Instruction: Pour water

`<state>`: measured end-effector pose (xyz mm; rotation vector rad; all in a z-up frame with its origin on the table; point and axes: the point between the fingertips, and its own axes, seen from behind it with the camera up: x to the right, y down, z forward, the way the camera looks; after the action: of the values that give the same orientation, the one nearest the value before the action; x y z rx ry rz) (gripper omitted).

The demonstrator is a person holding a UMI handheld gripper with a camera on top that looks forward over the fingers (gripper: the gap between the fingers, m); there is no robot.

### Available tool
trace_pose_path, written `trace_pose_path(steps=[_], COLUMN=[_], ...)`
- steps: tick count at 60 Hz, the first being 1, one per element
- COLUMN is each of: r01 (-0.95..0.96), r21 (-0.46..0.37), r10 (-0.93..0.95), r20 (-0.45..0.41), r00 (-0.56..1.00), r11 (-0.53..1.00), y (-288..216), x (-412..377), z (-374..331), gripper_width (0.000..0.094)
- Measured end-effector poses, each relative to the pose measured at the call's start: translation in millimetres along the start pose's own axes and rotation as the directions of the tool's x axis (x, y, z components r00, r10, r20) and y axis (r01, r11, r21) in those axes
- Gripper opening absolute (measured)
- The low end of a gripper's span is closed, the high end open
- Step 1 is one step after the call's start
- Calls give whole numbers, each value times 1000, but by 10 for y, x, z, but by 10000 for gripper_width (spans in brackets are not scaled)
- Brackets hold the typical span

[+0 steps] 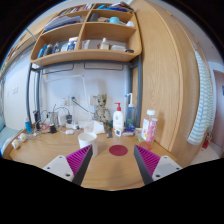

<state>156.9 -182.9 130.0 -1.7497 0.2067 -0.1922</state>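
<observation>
Gripper [110, 163] fingers spread wide w/ nothing between em, hovering over desk [60, 150]. Water bottle [150, 125] sits beyond, by the wardrobe, prob next grab. Red coaster [118, 150] just ahead.

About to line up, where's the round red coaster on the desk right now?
In the gripper view, the red coaster lies flat on the wooden desk, just ahead of the open hand-held gripper, between its fingers' lines, in front of the white pump bottle.

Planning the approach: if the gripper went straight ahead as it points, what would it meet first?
Probably the small dark red coaster lying flat on the desk just ahead of the open gripper. Above it, the way looks free up to the white pump bottle, though depth is unclear.
</observation>
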Motion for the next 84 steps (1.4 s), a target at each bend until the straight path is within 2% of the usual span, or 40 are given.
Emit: trace_pose_path(steps=[12, 25, 43, 53, 54, 57, 61, 66, 71, 72, 84], r01=[36, 90, 111, 99, 95, 77, 58, 63, 101, 106, 307], r21=[65, 86, 96, 86, 85, 83, 92, 100, 108, 108, 82], r10=[-35, -85, -105, -95, -92, -76, -56, -62, -98, -102, -299], r20=[-29, -69, -65, -45, -39, -23, -15, -18, -37, -40, -89], r00=[999, 994, 992, 994, 995, 997, 998, 998, 995, 994, 950], r11=[997, 992, 989, 991, 992, 994, 994, 993, 989, 989, 948], y=[29, 58, -30, -53, -47, -36, -46, -60, -69, -72, -155], x=[637, 1375, 1698, 1710, 1702, 1676, 1668, 1676, 1686, 1687, 1590], z=[385, 1021, 1897, 2143, 2160, 2181, 2188, 2195, 2194, 2189, 2119], gripper_width=[859, 855, 845, 673, 679, 484, 427, 363, 350, 305, 307])
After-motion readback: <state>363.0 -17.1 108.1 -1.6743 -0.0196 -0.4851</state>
